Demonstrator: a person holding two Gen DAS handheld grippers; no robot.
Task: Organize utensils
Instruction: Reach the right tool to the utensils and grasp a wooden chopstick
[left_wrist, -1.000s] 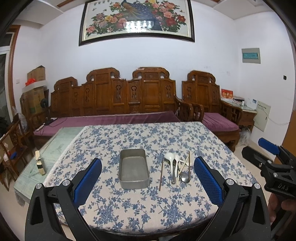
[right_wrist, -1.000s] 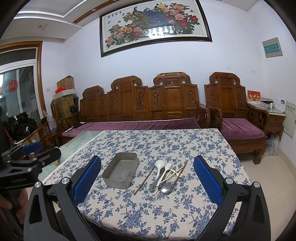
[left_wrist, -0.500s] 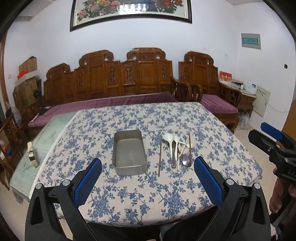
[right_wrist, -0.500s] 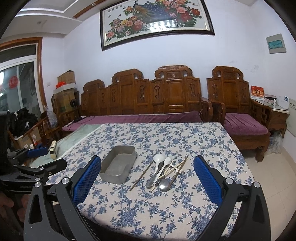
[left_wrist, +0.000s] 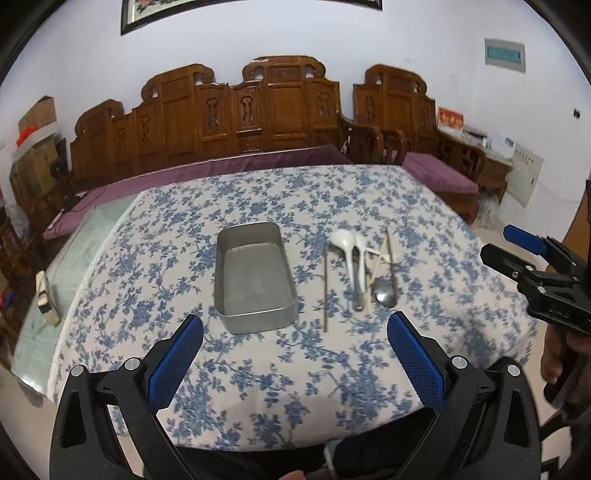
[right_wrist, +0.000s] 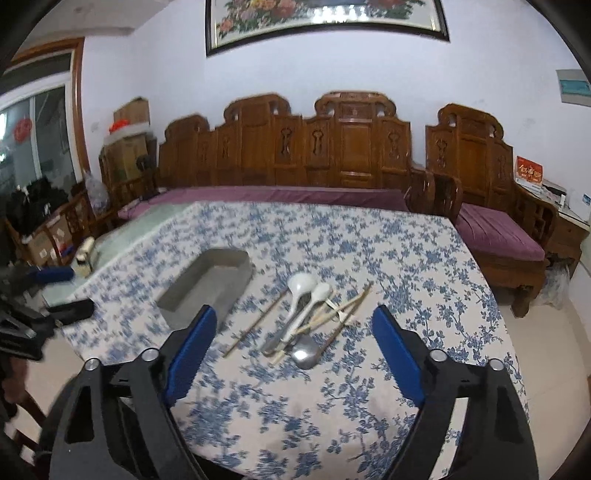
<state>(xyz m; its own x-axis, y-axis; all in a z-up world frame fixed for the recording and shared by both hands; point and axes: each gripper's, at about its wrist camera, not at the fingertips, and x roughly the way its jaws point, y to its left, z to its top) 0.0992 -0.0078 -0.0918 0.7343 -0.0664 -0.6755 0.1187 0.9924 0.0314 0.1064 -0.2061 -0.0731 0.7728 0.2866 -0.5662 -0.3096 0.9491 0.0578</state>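
An empty grey metal tray (left_wrist: 255, 278) sits on the blue-flowered tablecloth (left_wrist: 258, 369); it also shows in the right wrist view (right_wrist: 207, 288). Right of it lies a loose pile of utensils: white spoons (left_wrist: 345, 245) (right_wrist: 303, 288), a metal spoon (left_wrist: 384, 295) (right_wrist: 304, 350), several chopsticks (left_wrist: 325, 291) (right_wrist: 255, 323) and a fork. My left gripper (left_wrist: 295, 334) is open and empty above the table's near edge, in front of the tray. My right gripper (right_wrist: 290, 326) is open and empty, near the pile; it also shows in the left wrist view (left_wrist: 517, 247).
A carved wooden sofa (left_wrist: 258, 118) with purple cushions stands behind the table. A glass side table (left_wrist: 40, 295) with a small box is at the left. A wooden armchair (right_wrist: 498, 221) stands at the right. Cardboard boxes are stacked far left.
Both grippers have moved forward and tilted down toward the table. The tray and utensils look larger and closer. Nothing on the table has moved.
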